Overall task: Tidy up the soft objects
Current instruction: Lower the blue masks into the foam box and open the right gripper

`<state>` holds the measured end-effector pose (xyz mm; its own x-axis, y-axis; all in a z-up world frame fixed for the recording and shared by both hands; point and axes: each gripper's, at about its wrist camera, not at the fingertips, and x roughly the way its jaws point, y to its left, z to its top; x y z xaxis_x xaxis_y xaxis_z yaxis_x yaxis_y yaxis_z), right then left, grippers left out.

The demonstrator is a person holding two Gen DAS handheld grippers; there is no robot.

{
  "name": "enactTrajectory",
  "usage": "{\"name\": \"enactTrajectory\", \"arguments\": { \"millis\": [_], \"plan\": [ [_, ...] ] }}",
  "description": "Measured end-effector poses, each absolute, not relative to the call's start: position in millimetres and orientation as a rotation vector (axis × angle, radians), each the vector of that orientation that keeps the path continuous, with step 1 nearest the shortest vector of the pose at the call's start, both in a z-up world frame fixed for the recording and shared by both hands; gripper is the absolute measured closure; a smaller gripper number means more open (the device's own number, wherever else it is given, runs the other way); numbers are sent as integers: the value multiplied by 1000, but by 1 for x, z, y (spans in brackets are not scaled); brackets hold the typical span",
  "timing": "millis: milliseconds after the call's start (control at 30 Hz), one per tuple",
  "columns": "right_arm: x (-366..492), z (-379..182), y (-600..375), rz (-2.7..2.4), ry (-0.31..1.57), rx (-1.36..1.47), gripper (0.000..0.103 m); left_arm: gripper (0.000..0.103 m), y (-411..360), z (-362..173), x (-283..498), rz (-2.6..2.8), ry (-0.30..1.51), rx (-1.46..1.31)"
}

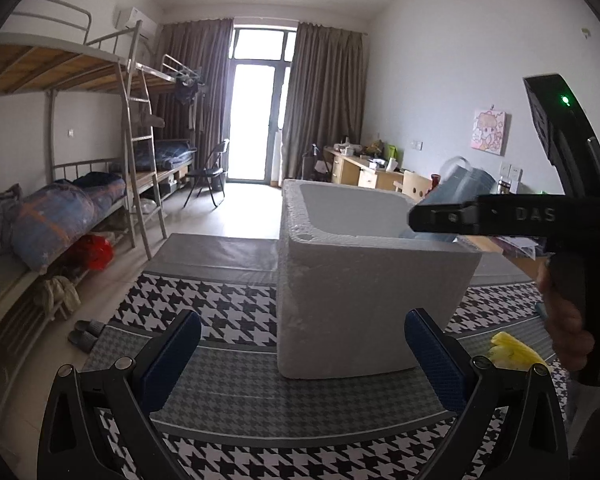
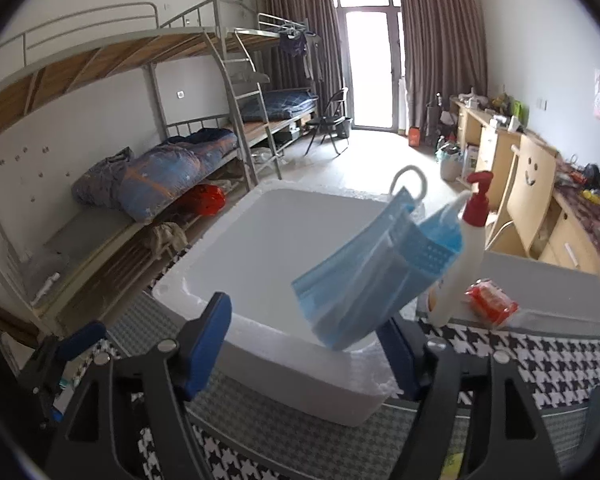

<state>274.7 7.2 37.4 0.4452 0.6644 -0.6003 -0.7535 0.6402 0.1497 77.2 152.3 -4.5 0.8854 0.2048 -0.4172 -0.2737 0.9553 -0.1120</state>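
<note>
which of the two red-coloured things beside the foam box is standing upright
The red-capped pump bottle stands upright; the red packet to its right lies flat on the table.

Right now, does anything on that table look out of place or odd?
The blue face masks seem to hang tilted in mid-air over the white foam box, beside the right gripper, whose fingers are spread apart. They look just released, or stuck to one finger; I cannot tell which.

A white foam box [image 2: 268, 248], grainy and matt. A pleated blue nonwoven mask [image 2: 364, 276]. My fingers' blue pads [image 1: 436, 356] look finely textured, rubbery.
</note>
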Motion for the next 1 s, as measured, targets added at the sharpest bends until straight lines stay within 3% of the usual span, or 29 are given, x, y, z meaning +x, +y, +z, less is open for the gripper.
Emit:
{"name": "enactTrajectory", "arguments": {
  "millis": [633, 1000],
  "plan": [
    [277, 55, 33, 949, 608, -212, 26, 1, 165, -15, 77, 261, 423, -207],
    [296, 43, 63, 897, 789, -328, 26, 1, 177, -18, 75, 273, 424, -230]
  ]
}}
